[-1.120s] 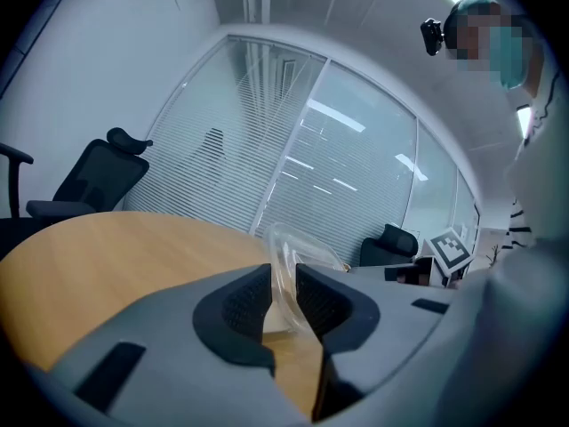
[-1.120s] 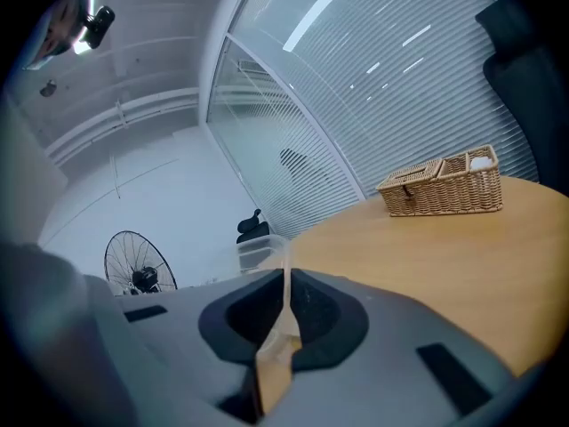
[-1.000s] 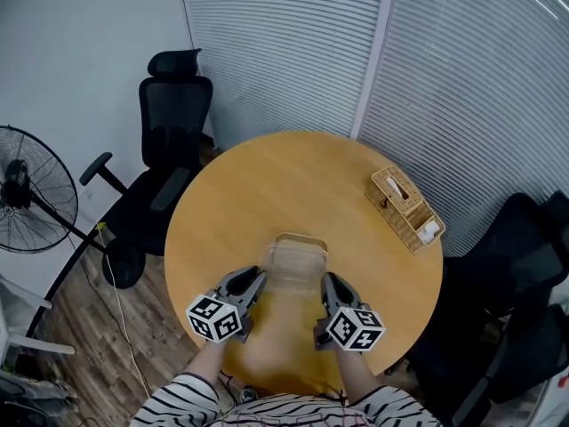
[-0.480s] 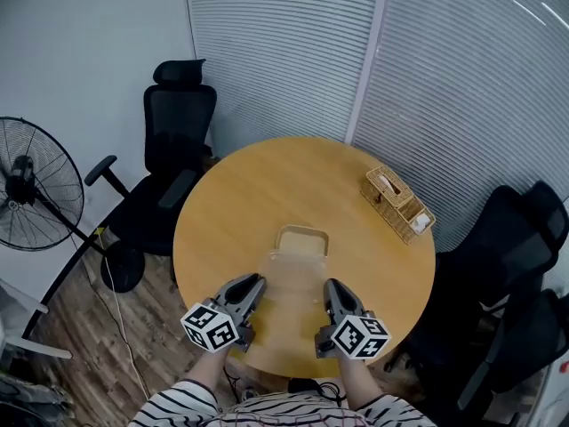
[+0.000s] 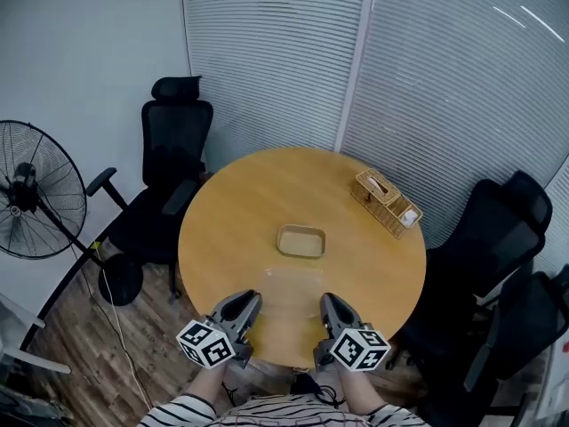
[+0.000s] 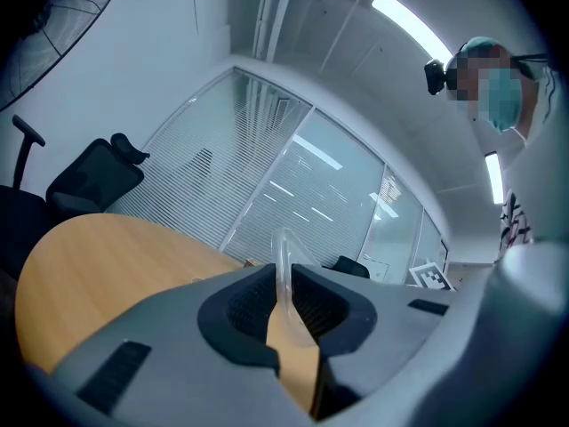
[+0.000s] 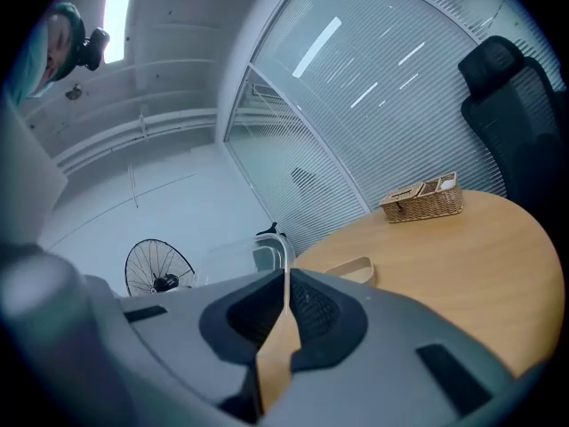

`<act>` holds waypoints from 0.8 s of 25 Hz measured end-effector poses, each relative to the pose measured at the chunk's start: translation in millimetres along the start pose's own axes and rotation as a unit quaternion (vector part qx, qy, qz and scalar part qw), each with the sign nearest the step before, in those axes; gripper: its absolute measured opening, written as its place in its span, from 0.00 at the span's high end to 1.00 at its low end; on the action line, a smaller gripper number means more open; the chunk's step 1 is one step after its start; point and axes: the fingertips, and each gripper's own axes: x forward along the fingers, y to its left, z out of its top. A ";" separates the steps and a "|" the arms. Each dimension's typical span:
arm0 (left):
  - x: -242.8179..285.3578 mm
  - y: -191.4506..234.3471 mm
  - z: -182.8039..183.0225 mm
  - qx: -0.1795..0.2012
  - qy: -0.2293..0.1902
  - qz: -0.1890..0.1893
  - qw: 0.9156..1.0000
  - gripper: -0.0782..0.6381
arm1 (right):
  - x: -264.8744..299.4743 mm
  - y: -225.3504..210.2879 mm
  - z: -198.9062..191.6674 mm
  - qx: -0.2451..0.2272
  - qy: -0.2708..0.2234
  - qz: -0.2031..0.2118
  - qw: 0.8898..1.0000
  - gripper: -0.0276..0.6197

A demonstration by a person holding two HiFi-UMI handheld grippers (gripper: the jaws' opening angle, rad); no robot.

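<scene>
Head view: left tool (image 5: 246, 301) and right tool (image 5: 330, 304) each clench the thin clear plastic lid (image 5: 289, 285).

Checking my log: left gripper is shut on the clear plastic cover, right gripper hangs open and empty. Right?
No: the right gripper is also shut on the clear plastic cover, as the right gripper view shows. The left gripper holds it as stated.
</scene>
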 end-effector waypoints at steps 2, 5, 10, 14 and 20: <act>-13.1 -5.1 -3.6 -0.006 0.000 0.001 1.000 0.79 | -11.0 7.5 -7.3 0.002 0.000 0.000 1.000 0.89; -29.1 -13.2 -9.1 -0.008 0.003 -0.003 1.000 0.79 | -26.7 15.2 -17.3 0.003 0.001 -0.004 1.000 0.90; -53.2 -26.5 -12.7 -0.011 0.004 -0.011 1.000 0.79 | -47.5 29.0 -29.2 0.009 -0.001 -0.009 1.000 0.90; -75.6 -35.7 -19.0 -0.011 0.009 -0.019 1.000 0.79 | -65.4 40.9 -43.1 0.012 -0.003 -0.011 1.000 0.90; -102.4 -45.1 -26.5 -0.012 0.015 -0.029 0.999 0.80 | -86.9 54.8 -62.1 0.014 -0.003 -0.018 1.000 0.90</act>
